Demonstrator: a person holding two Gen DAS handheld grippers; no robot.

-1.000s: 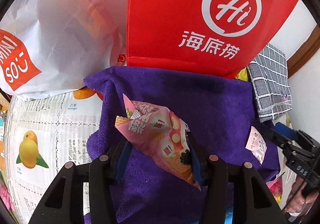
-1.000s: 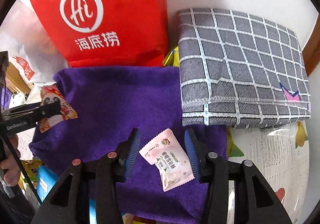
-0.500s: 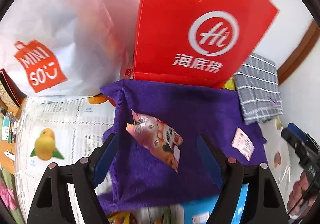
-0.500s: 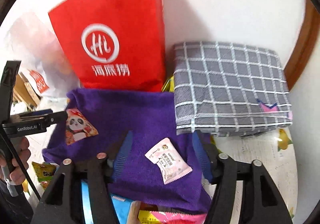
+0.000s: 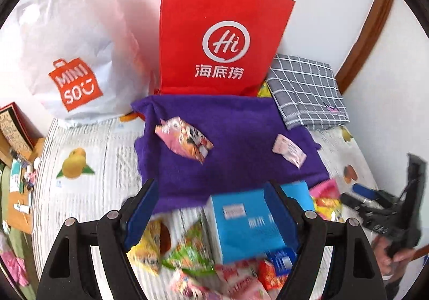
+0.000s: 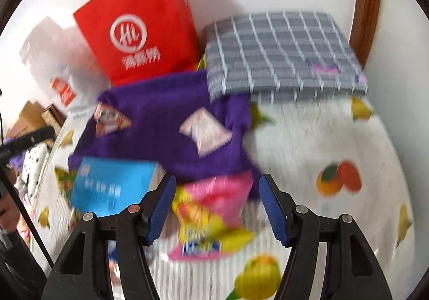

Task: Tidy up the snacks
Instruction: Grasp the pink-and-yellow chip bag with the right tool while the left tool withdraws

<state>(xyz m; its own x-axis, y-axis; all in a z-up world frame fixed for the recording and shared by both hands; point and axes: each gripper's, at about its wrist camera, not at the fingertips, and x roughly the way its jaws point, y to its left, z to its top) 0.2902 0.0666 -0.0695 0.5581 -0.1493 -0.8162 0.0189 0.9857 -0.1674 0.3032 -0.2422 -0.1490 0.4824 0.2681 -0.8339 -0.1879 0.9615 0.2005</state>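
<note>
Left claw [image 5: 211, 217]: jaws wide, nothing pinched; blue box [image 5: 249, 222] lies between them, just near of purple towel [image 5: 241, 139].
Right claw [image 6: 217, 209]: jaws opening, nothing gripped; pink-yellow snack bag [image 6: 211, 214] lies flat between them, long axis running near-to-far along claw line.
Already on towel: panda snack pack [image 5: 185, 139] at left, pale pink wafer pack [image 5: 289, 150] at right.
Loose snack heap [image 5: 203, 259]: on counter, near of towel, under left claw.
Judgement: right claw nearer pink-yellow bag, left nearer box and heap; each target lies directly below own claw.
</note>
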